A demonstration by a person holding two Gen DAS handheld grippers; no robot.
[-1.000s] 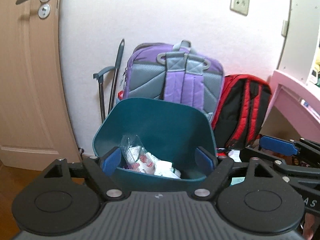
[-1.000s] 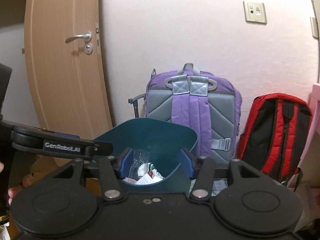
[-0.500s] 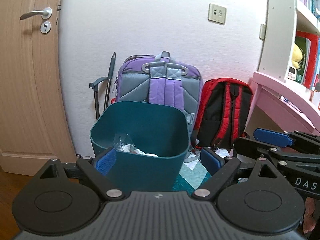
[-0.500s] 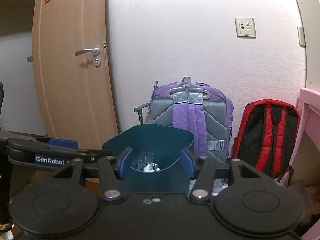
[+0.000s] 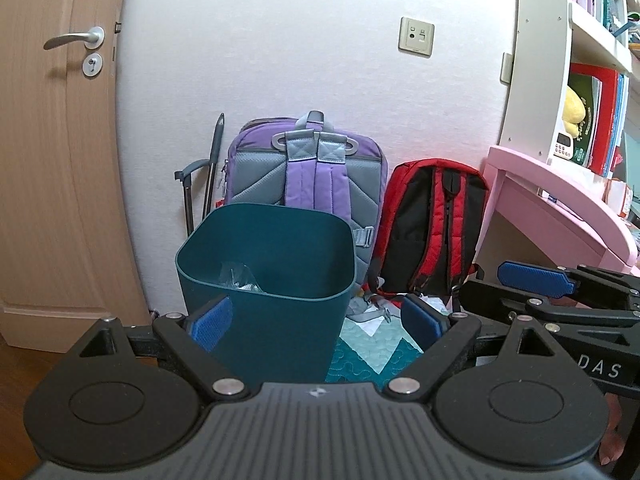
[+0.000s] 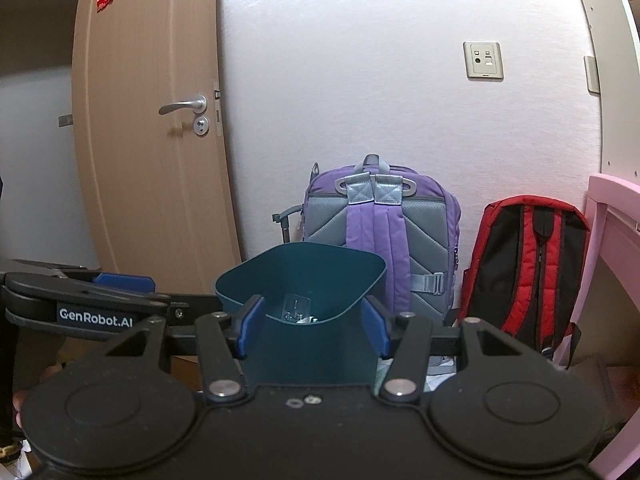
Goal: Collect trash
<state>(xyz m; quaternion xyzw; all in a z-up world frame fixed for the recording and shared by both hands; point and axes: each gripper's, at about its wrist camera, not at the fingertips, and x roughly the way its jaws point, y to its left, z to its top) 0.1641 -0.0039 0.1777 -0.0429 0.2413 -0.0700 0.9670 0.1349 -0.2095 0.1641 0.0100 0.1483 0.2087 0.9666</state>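
A dark teal trash bin (image 5: 280,280) stands on the floor against the wall, also in the right wrist view (image 6: 304,280). Clear plastic wrapping (image 5: 236,276) and other crumpled trash lie inside it (image 6: 296,308). My left gripper (image 5: 316,320) is open and empty, a short way back from the bin, whose near wall shows between its blue pads without touching them. My right gripper (image 6: 313,330) is open and empty too, held back from the bin on its right. Its blue pad (image 5: 536,280) shows at the right of the left wrist view.
A purple backpack (image 5: 308,184) and a red-and-black backpack (image 5: 432,232) lean on the wall behind the bin. A wooden door (image 6: 152,140) stands to the left. A pink desk (image 5: 560,208) and white bookshelf (image 5: 536,60) are on the right. A teal quilted mat (image 5: 372,348) covers the floor.
Both grippers have drawn back from the bin, which now looks smaller and farther. The left view has swung right, bringing the bookshelf in. The left jaws have widened a little.
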